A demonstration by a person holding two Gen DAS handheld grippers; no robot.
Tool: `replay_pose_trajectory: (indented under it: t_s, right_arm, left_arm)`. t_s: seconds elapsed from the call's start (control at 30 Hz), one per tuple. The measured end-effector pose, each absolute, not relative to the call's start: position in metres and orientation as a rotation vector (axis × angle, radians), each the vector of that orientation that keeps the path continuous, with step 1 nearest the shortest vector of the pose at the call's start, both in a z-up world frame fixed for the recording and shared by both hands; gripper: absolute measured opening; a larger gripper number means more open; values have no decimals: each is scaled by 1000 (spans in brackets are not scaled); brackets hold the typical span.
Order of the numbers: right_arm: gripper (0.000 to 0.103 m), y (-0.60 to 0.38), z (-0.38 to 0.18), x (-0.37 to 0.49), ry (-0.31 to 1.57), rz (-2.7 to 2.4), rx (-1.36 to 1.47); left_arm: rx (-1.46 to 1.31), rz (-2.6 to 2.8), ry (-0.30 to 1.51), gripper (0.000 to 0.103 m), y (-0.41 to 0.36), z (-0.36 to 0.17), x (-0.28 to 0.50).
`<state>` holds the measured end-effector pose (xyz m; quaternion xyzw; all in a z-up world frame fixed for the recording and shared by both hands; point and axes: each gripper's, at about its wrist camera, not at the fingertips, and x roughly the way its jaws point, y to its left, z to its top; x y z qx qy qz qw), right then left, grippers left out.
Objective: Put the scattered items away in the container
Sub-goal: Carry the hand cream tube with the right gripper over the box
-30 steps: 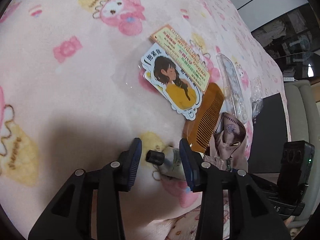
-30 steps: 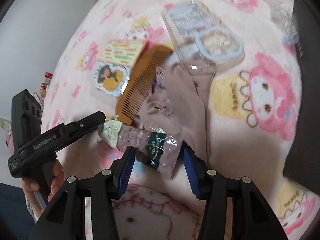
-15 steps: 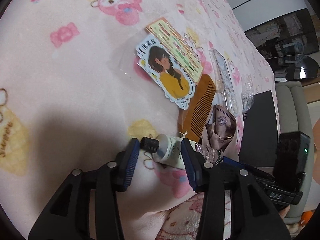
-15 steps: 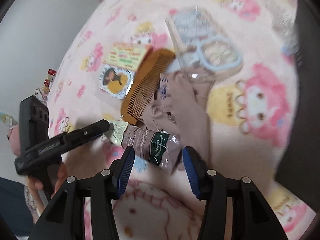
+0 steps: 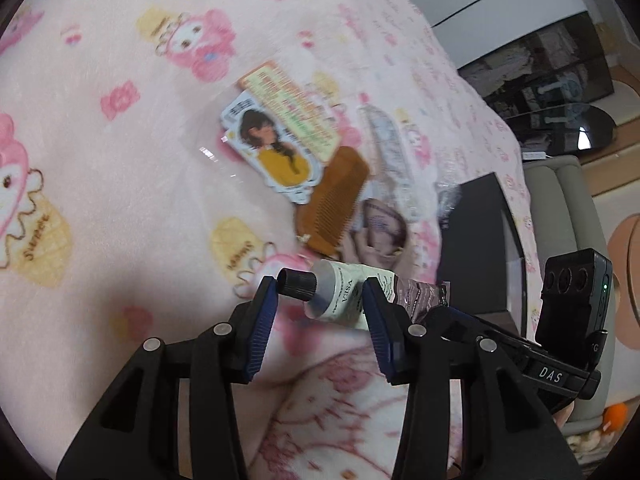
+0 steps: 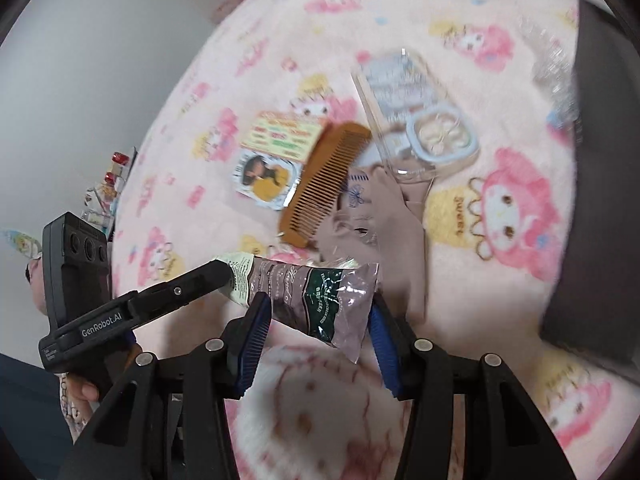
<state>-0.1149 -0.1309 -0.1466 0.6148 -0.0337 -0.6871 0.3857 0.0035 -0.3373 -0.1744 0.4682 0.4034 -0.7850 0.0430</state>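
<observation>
Two grippers share tube point(image 5: 348, 294): our left gripper point(image 5: 318, 300) clamps cap end, right gripper point(image 6: 318, 318) clamps crimped tail. Tube between jaws, clear of blanket point(image 5: 120, 184). We advise level carry toward dark container point(image 5: 476, 240) ahead-right.

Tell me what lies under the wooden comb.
The brown wooden comb overlaps a corner of the girl-picture sticker card and the beige folded cloth, on the pink blanket. Anything else beneath is covered.

A crumpled cream-and-mauve tube point(image 5: 348, 294) with a black cap is hanging level above the comb point(image 5: 332, 204), pouch point(image 5: 380, 232) and cards point(image 5: 280, 148).
</observation>
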Motion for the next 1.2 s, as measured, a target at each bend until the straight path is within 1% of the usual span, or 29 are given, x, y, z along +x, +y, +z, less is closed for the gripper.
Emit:
replay_pose_trajectory:
  t_s: [0.2,0.4,0.57,0.73,0.83,0.93,1.07,1.2]
  right_arm:
    - [46,-87,-102,-99,-123,-1833,1497]
    - [46,-22,-65,-96,-182,-1944,1426]
    - [46,34,-54,-97,-227,-2037,1411]
    - [46,93,-43,-109,-269,-2129,1380]
    - [46,125,-38,-126,-264,-2202,1349]
    - [46,154,-47,-146,-244,-2239,1336]
    - [46,188,-73,-171,-279,-2204,1408]
    - [46,198,-99,-184,-263,-2192,1472]
  left_arm:
    - [1413,-2531,1153,44,-300,-126,5]
    - [1430,-2655,1103,44,-248,-97,-10]
    - [1464,-2752,1076,44,-196,-82,-34]
    - [1517,-2852,1044,44,-138,-69,-78]
    - [1561,-2881,1075,44,-108,-73,-113]
    - [1651,-2864,1103,44,-81,-86,-145]
    - [1745,-2814,1043,44,-54,-108,-171]
    - [1839,-2733,937,44,-35,-128,-185]
